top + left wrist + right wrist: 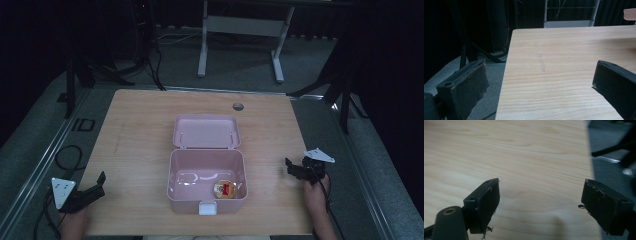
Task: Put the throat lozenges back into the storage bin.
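Now both tongs rest spread and empty, the right tongs (298,169) nearer the round tin (225,189) in the pink box (206,156) than the left tongs (95,187), bench (140,125) between.

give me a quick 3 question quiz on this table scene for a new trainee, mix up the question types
1. True or false: the lid of the pink box is shut.
2. Multiple choice: where does the round yellow and red item lie? A) on the bare table left of the box; B) inside the box, near its front right corner; C) on the open lid.
3. Fill in: the left gripper and the right gripper both have their jaws ____ and hold nothing.

Key
1. False: the lid is folded back, away from the person.
2. B.
3. Open: in both gripper views, bare wood shows between the jaws.
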Demonstrator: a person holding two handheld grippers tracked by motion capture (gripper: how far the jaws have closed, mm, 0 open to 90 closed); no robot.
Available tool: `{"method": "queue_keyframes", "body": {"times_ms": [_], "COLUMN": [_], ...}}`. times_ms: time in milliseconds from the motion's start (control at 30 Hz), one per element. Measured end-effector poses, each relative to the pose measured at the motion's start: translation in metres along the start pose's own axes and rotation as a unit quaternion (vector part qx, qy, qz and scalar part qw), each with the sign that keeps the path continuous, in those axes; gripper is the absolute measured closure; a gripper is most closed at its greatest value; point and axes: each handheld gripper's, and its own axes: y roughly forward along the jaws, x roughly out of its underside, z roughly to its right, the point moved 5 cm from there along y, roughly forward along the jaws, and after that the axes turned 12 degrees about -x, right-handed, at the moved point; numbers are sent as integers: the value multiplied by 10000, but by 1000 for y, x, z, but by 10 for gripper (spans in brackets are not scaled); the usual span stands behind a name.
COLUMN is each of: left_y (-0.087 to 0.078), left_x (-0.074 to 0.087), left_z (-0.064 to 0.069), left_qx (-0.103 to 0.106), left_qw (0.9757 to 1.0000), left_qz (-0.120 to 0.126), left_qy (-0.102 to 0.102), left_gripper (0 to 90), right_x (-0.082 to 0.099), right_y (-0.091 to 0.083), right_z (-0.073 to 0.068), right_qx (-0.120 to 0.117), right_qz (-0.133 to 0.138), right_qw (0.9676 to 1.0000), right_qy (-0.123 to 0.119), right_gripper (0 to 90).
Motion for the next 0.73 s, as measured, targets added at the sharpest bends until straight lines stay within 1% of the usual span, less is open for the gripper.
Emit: {"method": "queue_keyframes", "body": {"times_ms": [33,67,100,133,167,200,300,367,467,500,533,567,600,700,733], "left_y": [0,0,0,0,0,0,0,0,0,0,0,0,0,0,0], "left_x": [0,0,0,0,0,0,0,0,0,0,0,0,0,0,0], "left_z": [0,0,0,-1,-1,-1,-1,-1,-1,-1,-1,-1,-1,-1,-1], "left_qx": [-4,-4,-5,-2,-6,-8,-13,-11,-21,-24,-24,-26,-24,-23,-22], "left_qw": [10000,10000,10000,10000,10000,10000,10000,10000,10000,10000,10000,10000,10000,10000,10000], "left_qz": [-3,-6,-9,-12,-14,-12,-21,-17,2,0,0,12,14,23,22], "left_qy": [-1,-2,-5,-15,-42,-62,-33,-23,-62,-62,-62,-58,-58,-78,-77], "left_gripper": [4,4,4,4,4,4,4,4,4,4,4,4,4,4,4], "right_x": [1,1,2,3,3,4,4,3,4,4,4,4,4,5,7], "right_y": [-1,-1,-3,-4,-5,-5,-7,-9,-12,-12,-12,-12,-12,-13,-13], "right_z": [2,4,7,9,12,14,19,21,23,24,24,24,24,25,25], "right_qx": [231,413,518,588,669,764,904,919,864,817,817,721,690,679,662], "right_qz": [29,93,219,302,338,359,502,609,739,754,754,769,770,735,667], "right_qw": [9997,9991,9983,9973,9963,9952,9921,9905,9888,9889,9889,9889,9890,9896,9900], "right_qy": [8,65,179,321,412,487,707,818,963,985,985,1045,1055,1036,1054], "right_gripper": [137,132,133,132,132,132,128,128,128,128,128,131,131,132,133]}}
